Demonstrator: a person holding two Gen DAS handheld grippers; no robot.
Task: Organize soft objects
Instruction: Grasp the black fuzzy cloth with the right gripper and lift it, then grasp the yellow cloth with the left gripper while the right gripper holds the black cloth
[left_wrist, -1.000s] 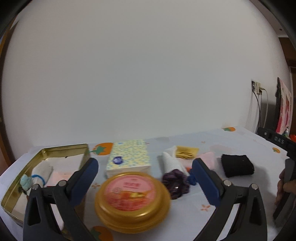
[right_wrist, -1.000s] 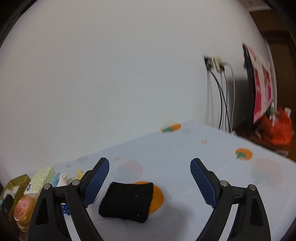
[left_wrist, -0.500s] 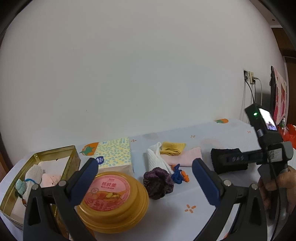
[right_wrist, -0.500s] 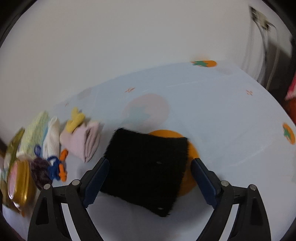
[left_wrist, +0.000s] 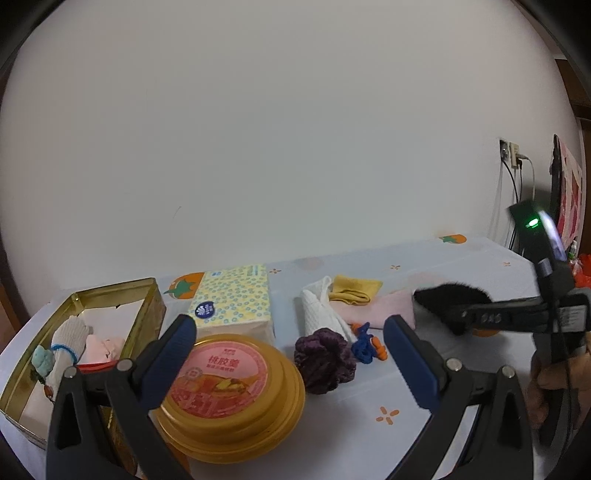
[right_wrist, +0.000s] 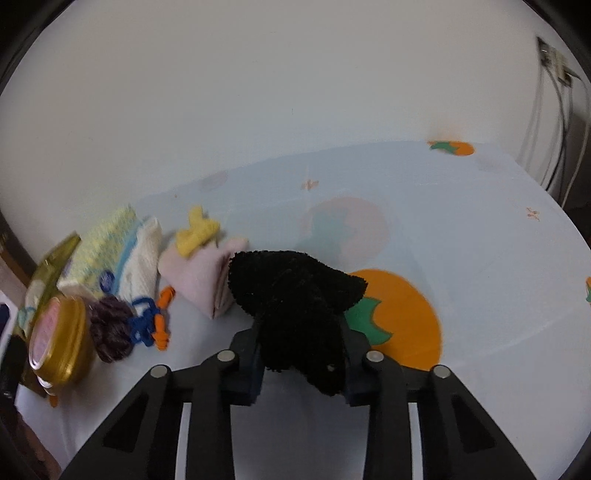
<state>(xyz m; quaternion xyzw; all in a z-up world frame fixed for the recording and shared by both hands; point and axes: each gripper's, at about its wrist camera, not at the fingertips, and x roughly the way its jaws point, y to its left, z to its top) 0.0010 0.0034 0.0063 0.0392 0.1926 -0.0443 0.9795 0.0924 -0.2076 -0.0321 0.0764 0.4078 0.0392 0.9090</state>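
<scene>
My right gripper (right_wrist: 301, 354) is shut on a black fluffy cloth (right_wrist: 295, 299) and holds it just above the table; both show at the right of the left wrist view, the cloth (left_wrist: 448, 295) pinched in the gripper (left_wrist: 458, 317). My left gripper (left_wrist: 286, 350) is open and empty, above a gold round tin (left_wrist: 229, 391). A gold rectangular tin (left_wrist: 147, 295) at the left holds a white glove (left_wrist: 68, 338) and pink cloth. A purple scrunchie (left_wrist: 325, 360), white cloth (left_wrist: 319, 310), yellow cloth (left_wrist: 354, 288), pink cloth (left_wrist: 384, 312) and a blue-orange cord (left_wrist: 367, 345) lie in the middle.
A yellow tissue pack (left_wrist: 232, 299) lies behind the round tin. The tablecloth (right_wrist: 461, 229) is pale blue with orange fruit prints. A wall runs along the back. Cables and a socket (left_wrist: 511, 155) hang at the far right.
My right gripper came down over the black cloth, shut on it and lifted it off the table. My left gripper stayed open and drifted slightly.
</scene>
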